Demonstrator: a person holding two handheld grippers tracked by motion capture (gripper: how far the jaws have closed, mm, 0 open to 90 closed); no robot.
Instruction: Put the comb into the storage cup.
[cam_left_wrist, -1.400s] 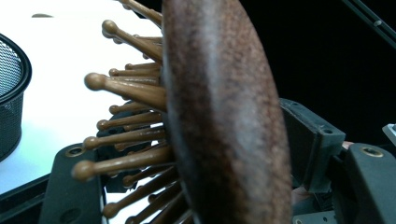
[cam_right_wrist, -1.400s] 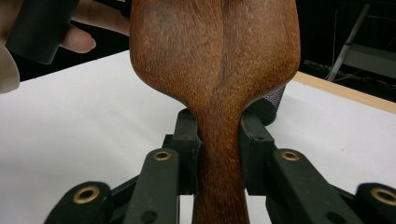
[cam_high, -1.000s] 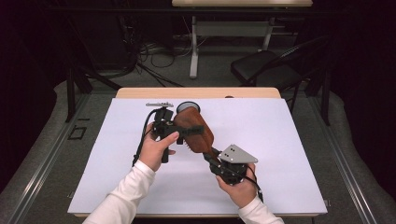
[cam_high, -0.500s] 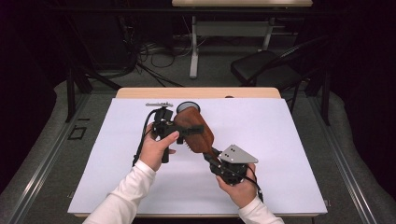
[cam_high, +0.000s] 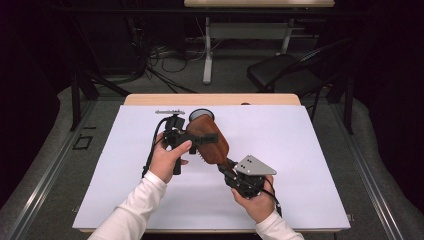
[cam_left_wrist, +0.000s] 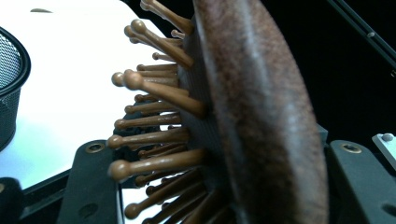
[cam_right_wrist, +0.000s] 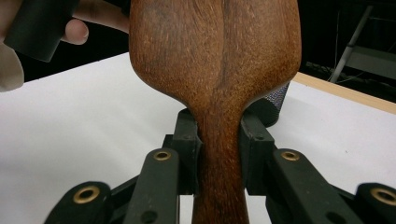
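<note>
A brown wooden hairbrush (cam_high: 210, 142) is held above the white table sheet (cam_high: 310, 150), head toward the far side. My right gripper (cam_high: 228, 168) is shut on its handle; in the right gripper view the two jaws press the narrow neck (cam_right_wrist: 219, 140) from both sides. My left gripper (cam_high: 199, 140) is clamped across the head. In the left gripper view, one jaw meets the ball-tipped bristles (cam_left_wrist: 154, 135) and the other sits against the smooth wooden back (cam_left_wrist: 261, 116). Hands hold both grippers.
A black mesh cup (cam_high: 201, 114) stands on the sheet just beyond the brush head, also seen as the mesh cup (cam_left_wrist: 9, 84) at the left gripper view's edge. A flat grey metal piece (cam_high: 169, 112) lies near it. A wooden table edge (cam_high: 215, 99) runs behind.
</note>
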